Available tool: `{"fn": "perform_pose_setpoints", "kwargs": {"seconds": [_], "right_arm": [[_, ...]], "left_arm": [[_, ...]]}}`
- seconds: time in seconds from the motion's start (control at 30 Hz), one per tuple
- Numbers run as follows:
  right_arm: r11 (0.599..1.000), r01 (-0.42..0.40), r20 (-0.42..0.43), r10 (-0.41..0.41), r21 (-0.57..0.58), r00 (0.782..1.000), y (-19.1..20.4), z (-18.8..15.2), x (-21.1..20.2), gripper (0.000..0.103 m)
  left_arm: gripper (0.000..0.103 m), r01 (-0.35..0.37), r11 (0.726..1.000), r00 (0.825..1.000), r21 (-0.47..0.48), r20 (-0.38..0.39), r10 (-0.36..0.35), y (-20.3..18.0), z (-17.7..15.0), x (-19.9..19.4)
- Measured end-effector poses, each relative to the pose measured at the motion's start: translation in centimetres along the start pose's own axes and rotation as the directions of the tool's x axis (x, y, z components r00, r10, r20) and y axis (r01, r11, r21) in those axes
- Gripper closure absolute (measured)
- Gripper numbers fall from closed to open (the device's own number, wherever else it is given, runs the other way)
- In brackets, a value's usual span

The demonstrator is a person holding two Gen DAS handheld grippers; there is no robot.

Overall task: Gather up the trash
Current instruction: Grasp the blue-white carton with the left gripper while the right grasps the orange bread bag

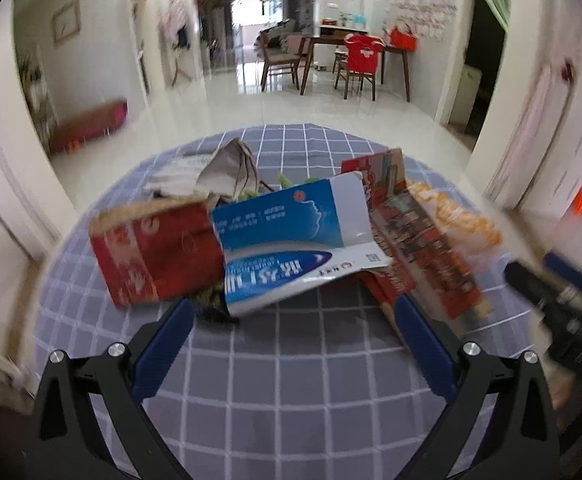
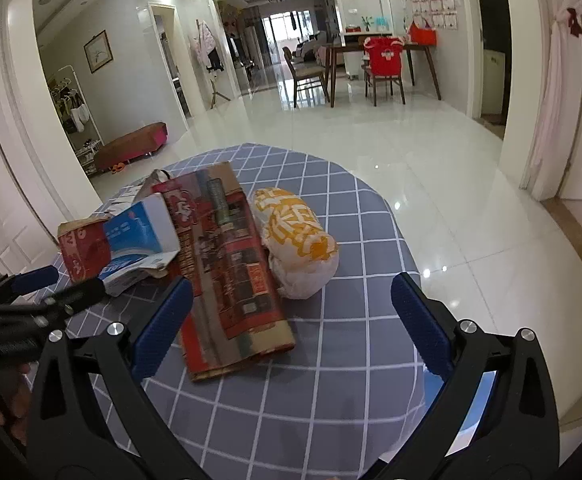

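Across the middle of the table [image 2: 331, 360] lies the trash: blue-and-white carton [image 1: 291, 240], red box [image 1: 151, 256], flat printed carton [image 2: 227, 264], soft yellow-printed bag [image 2: 295, 240]; probably light, crushable, best pinched at edges; left claw [image 1: 291, 320] and right claw [image 2: 291, 300] both gape, released.

Left gripper [image 1: 291, 312] jaws spread wide, blue-white carton [image 1: 291, 240], red box [image 1: 159, 256], checked tablecloth [image 1: 291, 380]

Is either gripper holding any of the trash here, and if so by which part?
Nothing is held. The left gripper and right gripper are both open, with no trash clamped between their fingers.
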State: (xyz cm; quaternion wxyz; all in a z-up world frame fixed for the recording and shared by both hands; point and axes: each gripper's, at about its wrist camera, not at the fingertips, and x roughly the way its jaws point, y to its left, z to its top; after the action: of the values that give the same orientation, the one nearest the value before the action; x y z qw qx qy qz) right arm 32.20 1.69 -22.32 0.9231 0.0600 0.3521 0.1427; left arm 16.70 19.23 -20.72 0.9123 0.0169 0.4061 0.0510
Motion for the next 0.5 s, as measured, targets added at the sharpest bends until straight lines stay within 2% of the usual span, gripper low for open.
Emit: {"fn": "perform_pose_setpoints", "kwargs": {"seconds": [0.1, 0.13, 0.2, 0.27, 0.37, 0.4, 0.43, 0.47, 0.5], "right_arm": [[1.0, -0.002, -0.017, 0.003, 0.011, 1.0, -0.6, 0.3, 1.6, 0.006], [1.0, -0.007, -0.025, 0.008, 0.019, 1.0, -0.7, 0.5, 2.0, 0.006], [0.998, -0.033, -0.032, 0.035, 0.047, 0.999, -1.2, 1.0, 2.8, 0.006], [0.996, -0.051, -0.039, 0.054, 0.073, 0.998, -1.5, 1.4, 3.5, 0.006], [0.99, -0.092, -0.042, 0.097, 0.109, 0.994, -2.0, 2.2, 5.0, 0.006], [0.989, -0.093, -0.052, 0.1, 0.117, 0.994, -2.2, 2.4, 5.7, 0.011], [0.986, -0.104, -0.067, 0.113, 0.13, 0.991, -2.4, 2.5, 6.2, 0.023], [0.982, -0.121, -0.081, 0.133, 0.146, 0.988, -2.6, 2.6, 6.7, 0.031], [0.977, -0.14, -0.091, 0.156, 0.164, 0.984, -2.9, 2.6, 7.0, 0.054]], "left_arm": [[0.005, -0.101, 0.984, 0.995, 0.147, 0.037, 0.096, -1.4, -0.1, 1.3], [0.007, -0.114, 0.977, 0.993, 0.183, 0.032, 0.11, -1.6, -0.1, 2.0], [0.035, -0.103, 0.973, 0.994, 0.205, -0.001, 0.105, -1.5, 0.1, 3.1], [0.041, -0.063, 0.98, 0.997, 0.191, -0.042, 0.072, -0.9, 0.3, 4.5], [0.045, -0.08, 0.973, 0.995, 0.215, -0.039, 0.091, -0.5, 0.3, 5.3], [0.049, -0.072, 0.975, 0.996, 0.212, -0.039, 0.082, -0.4, 0.5, 5.3], [0.051, -0.07, 0.975, 0.996, 0.209, -0.037, 0.079, -0.2, 0.6, 5.2], [0.057, -0.065, 0.977, 0.997, 0.205, -0.032, 0.073, -0.1, 0.8, 5.1], [0.065, -0.062, 0.977, 0.997, 0.202, -0.026, 0.069, 0.1, 0.9, 5.0]]}}
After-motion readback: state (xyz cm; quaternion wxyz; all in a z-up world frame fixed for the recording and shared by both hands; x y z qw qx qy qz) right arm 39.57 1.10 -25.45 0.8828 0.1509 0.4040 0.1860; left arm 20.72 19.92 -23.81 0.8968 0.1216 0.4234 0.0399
